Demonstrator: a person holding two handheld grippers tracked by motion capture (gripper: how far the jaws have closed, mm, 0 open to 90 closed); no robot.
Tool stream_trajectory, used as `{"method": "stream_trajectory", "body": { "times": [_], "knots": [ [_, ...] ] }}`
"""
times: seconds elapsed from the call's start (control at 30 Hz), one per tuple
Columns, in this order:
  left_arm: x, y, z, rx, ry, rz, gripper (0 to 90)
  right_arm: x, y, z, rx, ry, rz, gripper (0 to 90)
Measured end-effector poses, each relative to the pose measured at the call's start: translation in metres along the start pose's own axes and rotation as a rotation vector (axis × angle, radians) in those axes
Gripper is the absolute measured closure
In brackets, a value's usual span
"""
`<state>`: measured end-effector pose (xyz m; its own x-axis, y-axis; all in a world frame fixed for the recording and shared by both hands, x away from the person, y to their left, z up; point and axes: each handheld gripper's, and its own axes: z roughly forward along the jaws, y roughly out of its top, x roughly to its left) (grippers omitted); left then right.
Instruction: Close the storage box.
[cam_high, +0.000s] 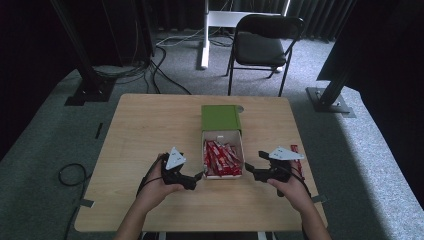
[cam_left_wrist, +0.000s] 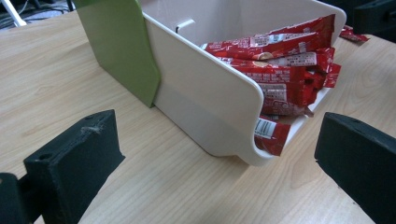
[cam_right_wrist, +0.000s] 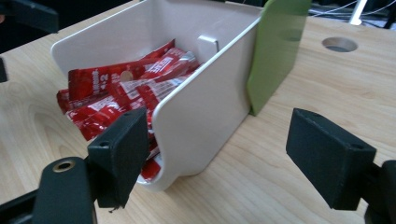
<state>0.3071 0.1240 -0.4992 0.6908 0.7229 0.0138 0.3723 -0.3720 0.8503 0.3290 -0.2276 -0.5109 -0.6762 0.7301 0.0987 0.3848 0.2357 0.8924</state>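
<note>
Sachets (cam_high: 222, 158), red, heaped in a white tray (cam_high: 223, 176) at the near centre of the counter (cam_high: 145, 125), high view. Tray's far end is hidden inside a green sleeve (cam_high: 220, 118). Print on the packets too small to read. Left gripper (cam_high: 199, 176) just left of the tray's near corner, right gripper (cam_high: 248, 168) just right of it; a hand (cam_high: 157, 186) holds each; spread of the fingers hard to judge from above. One loose red sachet (cam_high: 296, 153) lies on the counter beyond the right gripper, partly covered by its grey plate. Folding chair (cam_high: 262, 45) and a white stand leg (cam_high: 204, 35) on the carpet beyond the far edge.

Left gripper view: fingers (cam_left_wrist: 74, 158) wide apart, holding nothing, with the tray's near left corner (cam_left_wrist: 243, 140) between them. Tray wall hides the lower packets; the sleeve is cut off at top.

Right gripper view: fingers (cam_right_wrist: 329, 156) wide apart, empty. Left one overlaps the tray's open mouth and blocks some sachets (cam_right_wrist: 116, 88). Round hole (cam_right_wrist: 339, 44) in the counter, far right.
</note>
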Motion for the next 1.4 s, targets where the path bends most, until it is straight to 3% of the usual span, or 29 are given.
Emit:
{"method": "stream_trajectory", "body": {
  "times": [0.47, 0.77, 1.03, 1.4],
  "knots": [
    [0.008, 0.003, 0.016, 0.013, -0.001, -0.02, 1.0, 0.001, -0.004, 0.013, 0.025, 0.006, 0.0, 21.5],
    [0.016, 0.006, 0.022, 0.028, 0.027, -0.007, 1.0, -0.003, -0.007, 0.016, 0.037, 0.002, 0.011, 20.5],
    [0.018, 0.008, 0.027, 0.03, 0.008, -0.027, 0.9, -0.004, -0.006, 0.018, 0.04, 0.005, 0.01, 18.5],
    [0.022, 0.011, 0.031, 0.032, 0.017, -0.023, 0.9, -0.007, -0.003, 0.021, 0.046, 0.008, 0.022, 17.9]
  ]
}}
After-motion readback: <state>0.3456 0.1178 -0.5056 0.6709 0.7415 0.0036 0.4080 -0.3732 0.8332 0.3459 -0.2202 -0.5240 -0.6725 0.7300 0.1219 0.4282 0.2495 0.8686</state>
